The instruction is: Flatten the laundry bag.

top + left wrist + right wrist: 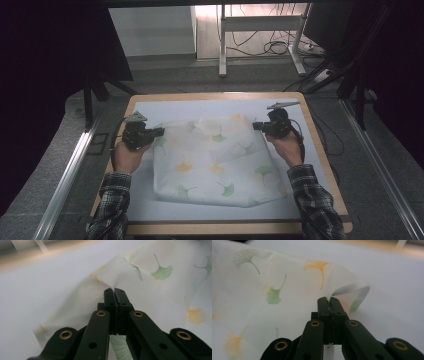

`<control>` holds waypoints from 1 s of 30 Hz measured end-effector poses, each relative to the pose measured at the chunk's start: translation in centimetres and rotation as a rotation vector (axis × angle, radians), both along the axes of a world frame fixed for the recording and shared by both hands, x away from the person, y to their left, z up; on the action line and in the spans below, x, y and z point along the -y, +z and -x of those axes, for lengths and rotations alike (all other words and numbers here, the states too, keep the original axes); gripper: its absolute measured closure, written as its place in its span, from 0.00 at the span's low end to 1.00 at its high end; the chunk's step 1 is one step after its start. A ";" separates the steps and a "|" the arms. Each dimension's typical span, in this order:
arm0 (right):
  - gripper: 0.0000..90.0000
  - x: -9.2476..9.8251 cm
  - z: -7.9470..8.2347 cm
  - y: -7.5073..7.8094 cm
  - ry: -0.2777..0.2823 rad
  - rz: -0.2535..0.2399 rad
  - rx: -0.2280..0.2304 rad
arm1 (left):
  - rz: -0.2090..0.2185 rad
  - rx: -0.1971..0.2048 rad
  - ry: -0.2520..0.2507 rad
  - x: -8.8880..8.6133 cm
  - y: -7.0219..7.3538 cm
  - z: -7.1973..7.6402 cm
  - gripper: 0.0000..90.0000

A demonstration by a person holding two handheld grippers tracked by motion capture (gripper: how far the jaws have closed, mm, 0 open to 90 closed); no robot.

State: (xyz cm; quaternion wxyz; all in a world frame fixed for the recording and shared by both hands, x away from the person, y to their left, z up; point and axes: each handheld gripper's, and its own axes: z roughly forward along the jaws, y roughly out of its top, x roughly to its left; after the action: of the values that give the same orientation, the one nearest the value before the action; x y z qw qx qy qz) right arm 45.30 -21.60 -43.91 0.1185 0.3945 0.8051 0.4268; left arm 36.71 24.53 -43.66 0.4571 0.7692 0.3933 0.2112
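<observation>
Plaid sleeves (116, 200) enter from the near edge of the table (320, 150), and we see 1 gripper in each hand.

Tool state: left gripper (159, 132) has its jaws together, clamped on the far left corner of the cloth (215, 165); in the left gripper view the fabric runs between the black jaws (114, 293) and shows again below them. Right gripper (256, 125) is likewise clamped on the far right corner; in the right gripper view a thin fold of cloth (287, 297) sits pinched at the tips (329, 300).

Location: the cloth lies mid-table on a pale blue mat (200, 107), its near edge resting flat toward the near edge of the table, its far edge raised slightly at the 2 held corners.

Appearance: thin, white, semi-sheer woven fabric printed with green and orange ginkgo leaves. It looks doubled, with a smaller layer lying across the far half. Soft creases run between the 2 grips.

Progress, as we judge it: both corners are secured, so the pick-up step is done. We take the work to be folding or spreading the cloth; the carry of the far edge and the final lay-down remain. No completed new fold is visible yet.
</observation>
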 end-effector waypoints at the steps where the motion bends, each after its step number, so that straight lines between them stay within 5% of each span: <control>1: 0.98 0.2 1.0 1.7 0.003 -0.013 0.047 | 0.010 0.092 0.011 -0.2 2.1 1.4 0.99; 3: 0.98 1.1 3.1 5.1 0.002 -0.015 0.169 | 0.016 0.160 0.011 -0.6 4.3 2.9 0.99; 5: 0.98 2.1 3.9 6.5 -0.007 -0.025 0.195 | 0.035 0.049 -0.029 -0.6 4.0 2.5 0.97; 7: 0.97 2.8 3.6 5.6 -0.020 -0.019 0.116 | -0.030 -0.094 -0.005 -0.1 1.0 1.1 0.95; 9: 0.93 3.0 2.8 2.3 -0.029 0.060 -0.006 | -0.066 -0.289 -0.010 0.5 -3.7 -1.1 0.84; 11: 0.80 3.4 2.4 -1.2 -0.061 0.123 -0.088 | -0.133 -0.362 0.020 0.6 -7.0 -2.1 0.64; 13: 0.68 4.6 2.4 -3.4 -0.094 0.067 -0.118 | -0.146 -0.353 0.071 0.0 -7.1 -2.2 0.41; 15: 0.58 6.0 2.6 -3.8 -0.113 0.030 -0.137 | -0.026 -0.287 0.105 -1.1 -5.6 -1.3 0.32; 17: 0.53 6.9 3.2 -3.3 -0.133 0.042 -0.090 | 0.081 -0.283 0.080 -1.6 -4.9 -0.1 0.26; 18: 0.51 7.4 3.7 -3.1 -0.132 0.025 -0.080 | 0.082 -0.299 0.050 -1.4 -5.0 0.5 0.25; 20: 0.51 7.9 4.4 -3.6 -0.121 0.022 -0.094 | 0.016 -0.328 0.022 -0.5 -5.9 1.7 0.26; 25: 0.54 7.5 5.4 -5.5 -0.099 0.107 -0.137 | -0.004 -0.416 -0.045 0.9 -8.0 3.6 0.31; 30: 0.50 6.1 5.9 -6.0 -0.068 0.178 -0.136 | -0.070 -0.439 -0.072 2.3 -8.8 5.5 0.29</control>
State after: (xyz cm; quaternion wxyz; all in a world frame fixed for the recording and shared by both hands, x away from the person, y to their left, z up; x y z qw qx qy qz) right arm 39.42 -27.70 -49.87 0.1125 0.4377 0.8320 0.3218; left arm 31.24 22.19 -52.44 0.3412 0.8257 0.4479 0.0358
